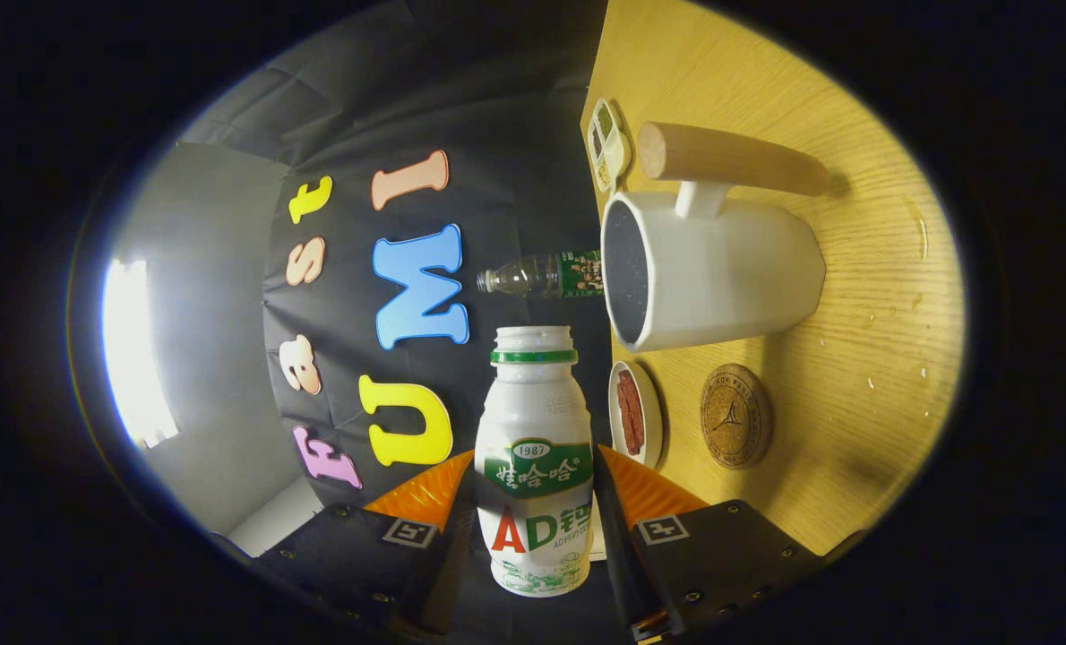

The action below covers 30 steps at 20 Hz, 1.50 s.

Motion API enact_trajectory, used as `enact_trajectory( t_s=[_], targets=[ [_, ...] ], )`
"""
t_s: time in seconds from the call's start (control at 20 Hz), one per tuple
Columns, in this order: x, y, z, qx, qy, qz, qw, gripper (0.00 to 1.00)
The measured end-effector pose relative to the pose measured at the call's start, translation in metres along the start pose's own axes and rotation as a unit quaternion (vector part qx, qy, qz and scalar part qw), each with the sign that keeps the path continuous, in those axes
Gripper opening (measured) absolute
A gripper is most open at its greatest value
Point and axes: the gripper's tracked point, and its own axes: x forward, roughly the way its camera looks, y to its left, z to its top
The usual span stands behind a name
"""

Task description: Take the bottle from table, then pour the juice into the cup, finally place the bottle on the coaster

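Between the hand-held gripper [533,528] fingers, clamped, sits the uncapped white bottle [535,448], beside the cup [712,273].

The gripper [533,528] held the white plastic bottle with green collar and label [534,457] between its fingers, both pressing its sides; the contact faces were hidden behind the bottle's body. The bottle's open mouth faced away, so its contents could not be seen. The white ceramic cup with a wooden handle [721,269] covered the lower part of a clear plastic bottle with green label [546,275]. The cup's interior appeared dark, possibly shadow only. Contents of the small divided white dish [606,143] were too small to identify.
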Motion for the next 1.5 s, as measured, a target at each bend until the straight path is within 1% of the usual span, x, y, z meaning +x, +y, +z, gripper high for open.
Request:
enact_trajectory(
  t_s=[0.3,0.45,1.3,1.5],
  targets=[
    [0.0,0.001,-0.002,0.02,0.001,0.004,1.0,0.66],
    [-0.002,0.0,-0.002,0.021,0.002,0.005,1.0,0.66],
    [0.001,0.023,-0.003,0.057,-0.001,0.023,0.998,0.66],
    [-0.001,0.022,-0.004,0.079,-0.002,0.026,0.997,0.66]
  ],
)
